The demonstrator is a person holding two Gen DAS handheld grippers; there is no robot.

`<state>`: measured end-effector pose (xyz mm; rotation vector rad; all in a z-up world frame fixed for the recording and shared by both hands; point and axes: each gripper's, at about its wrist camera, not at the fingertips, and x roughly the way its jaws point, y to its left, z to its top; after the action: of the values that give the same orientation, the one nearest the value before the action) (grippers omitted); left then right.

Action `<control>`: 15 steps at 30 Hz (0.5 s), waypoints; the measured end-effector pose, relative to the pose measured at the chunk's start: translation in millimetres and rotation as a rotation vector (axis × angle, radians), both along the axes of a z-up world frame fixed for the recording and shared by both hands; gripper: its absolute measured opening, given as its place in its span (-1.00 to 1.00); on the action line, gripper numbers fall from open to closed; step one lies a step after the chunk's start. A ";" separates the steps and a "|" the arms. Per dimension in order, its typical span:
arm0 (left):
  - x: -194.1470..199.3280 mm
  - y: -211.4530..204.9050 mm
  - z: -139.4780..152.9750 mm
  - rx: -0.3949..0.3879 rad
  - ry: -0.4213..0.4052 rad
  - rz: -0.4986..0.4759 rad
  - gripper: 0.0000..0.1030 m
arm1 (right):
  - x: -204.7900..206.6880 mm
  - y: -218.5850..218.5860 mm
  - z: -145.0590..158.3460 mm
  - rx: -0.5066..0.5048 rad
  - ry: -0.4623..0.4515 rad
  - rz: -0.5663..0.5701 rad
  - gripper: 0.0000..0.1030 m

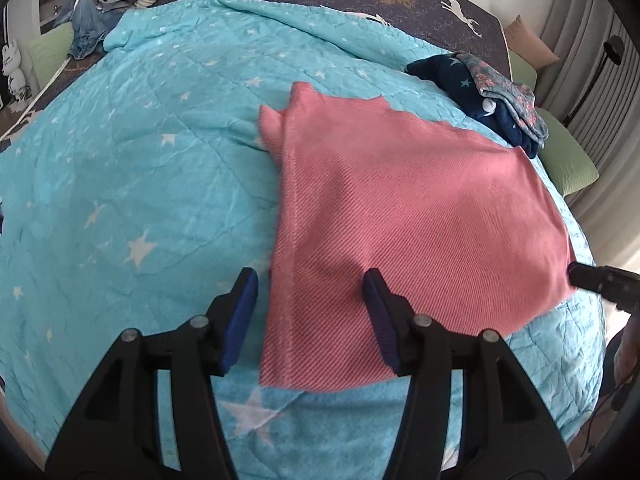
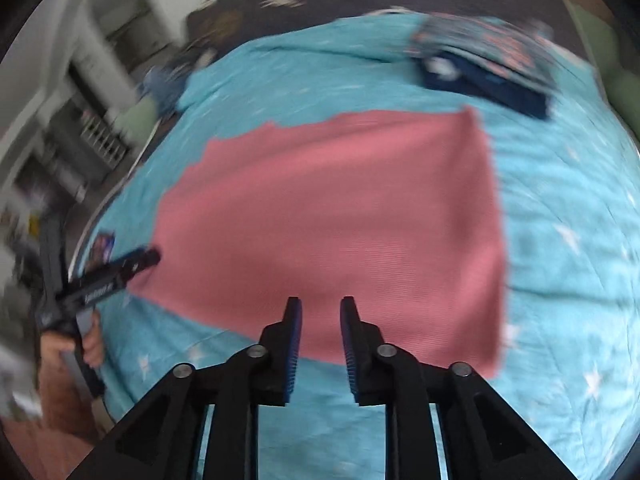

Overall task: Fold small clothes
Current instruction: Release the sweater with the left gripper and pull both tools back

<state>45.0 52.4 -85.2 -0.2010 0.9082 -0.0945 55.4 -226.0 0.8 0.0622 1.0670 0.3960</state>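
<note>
Soft daylight throughout, no glare. The left wrist view is sharp with edges bowing fisheye-style; the right wrist view smears with motion blur, worst at the rim.

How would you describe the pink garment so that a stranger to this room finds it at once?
Start at the turquoise star-print quilt covering the bed. On its nearer part lies the pink garment, folded flat, its far edge scalloped. The only other clothes on the quilt, a folded pile beyond it, are navy and floral; it alone is plain pink.

Pink garment [image 1: 408,216]: ribbed, matt knit cloth. Blanket [image 1: 132,184]: crinkled, quilted turquoise cloth. Left gripper [image 1: 310,280]: matt black plastic, ridged blue pads [image 1: 244,312], metal pins.
</note>
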 end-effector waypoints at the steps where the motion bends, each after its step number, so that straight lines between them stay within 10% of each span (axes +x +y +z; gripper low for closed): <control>1: -0.9 1.8 0.1 -0.008 0.001 0.002 0.10 | 0.9 11.2 -0.2 -0.015 0.001 0.032 -0.58; 15: -23.2 42.8 -4.1 -0.081 -0.016 0.052 0.17 | -9.3 157.3 -18.2 -0.192 -0.113 0.388 -0.12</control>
<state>21.8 95.2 -89.2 -0.2988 0.8838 -0.0850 46.1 -68.7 -17.4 -0.3392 1.0001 0.6358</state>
